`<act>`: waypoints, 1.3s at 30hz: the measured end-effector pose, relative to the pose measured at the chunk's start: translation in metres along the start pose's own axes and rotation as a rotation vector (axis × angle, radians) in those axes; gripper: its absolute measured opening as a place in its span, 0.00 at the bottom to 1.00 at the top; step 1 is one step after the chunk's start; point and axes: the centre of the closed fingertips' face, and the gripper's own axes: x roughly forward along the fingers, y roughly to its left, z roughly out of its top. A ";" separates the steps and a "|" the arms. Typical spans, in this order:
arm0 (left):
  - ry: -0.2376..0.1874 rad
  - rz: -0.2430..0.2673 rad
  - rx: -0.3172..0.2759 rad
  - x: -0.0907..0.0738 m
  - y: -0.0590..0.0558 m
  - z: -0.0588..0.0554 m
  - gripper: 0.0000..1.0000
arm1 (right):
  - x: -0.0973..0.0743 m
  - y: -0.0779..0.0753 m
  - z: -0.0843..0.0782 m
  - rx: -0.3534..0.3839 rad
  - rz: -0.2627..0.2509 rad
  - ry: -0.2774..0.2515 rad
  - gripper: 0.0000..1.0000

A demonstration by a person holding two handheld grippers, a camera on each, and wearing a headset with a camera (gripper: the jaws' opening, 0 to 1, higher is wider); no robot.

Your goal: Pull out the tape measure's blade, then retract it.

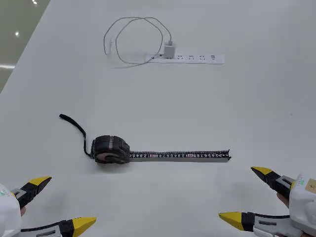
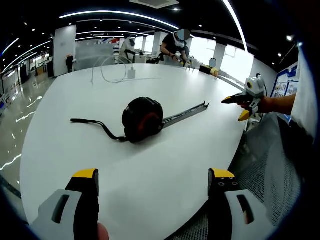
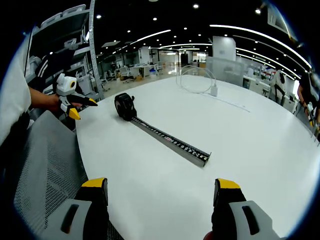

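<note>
Head view: tape measure [image 1: 111, 149] lies on the white table [image 1: 247, 108], case to the left, blade [image 1: 180, 156] run out flat to the right, hook end free. Wrist strap [image 1: 74, 127] trails off up-left of the case. Left gripper [image 1: 69, 200] low at the near left, jaws wide apart, nothing between them. Right gripper [image 1: 238, 192] low at the near right, near the blade's hook end but apart from it, jaws likewise wide and empty. At the far side: power strip [image 1: 192, 58] with a charger [image 1: 169, 51] plugged in and its cable [image 1: 133, 39] looped beside it

Left gripper view: own jaws spread, bare table between them; case straight ahead, well apart

Right gripper view: own jaws spread, empty; hook end of the blade ahead, not touched

Progress (judged): pull-out looks done; retraction not yet begun, neither gripper on the case

Count: 1 tape measure, 1 blade, 1 strap, 2 grippers, 1 power strip, 1 charger, 1 cable
</note>
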 end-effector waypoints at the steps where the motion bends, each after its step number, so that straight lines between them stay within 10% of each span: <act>1: -0.001 -0.004 -0.002 0.000 -0.001 0.000 0.88 | 0.000 0.000 0.000 0.001 -0.001 0.001 0.86; 39: -0.015 -0.008 -0.012 0.002 -0.002 0.008 0.88 | -0.001 0.005 0.001 0.001 0.011 0.004 0.87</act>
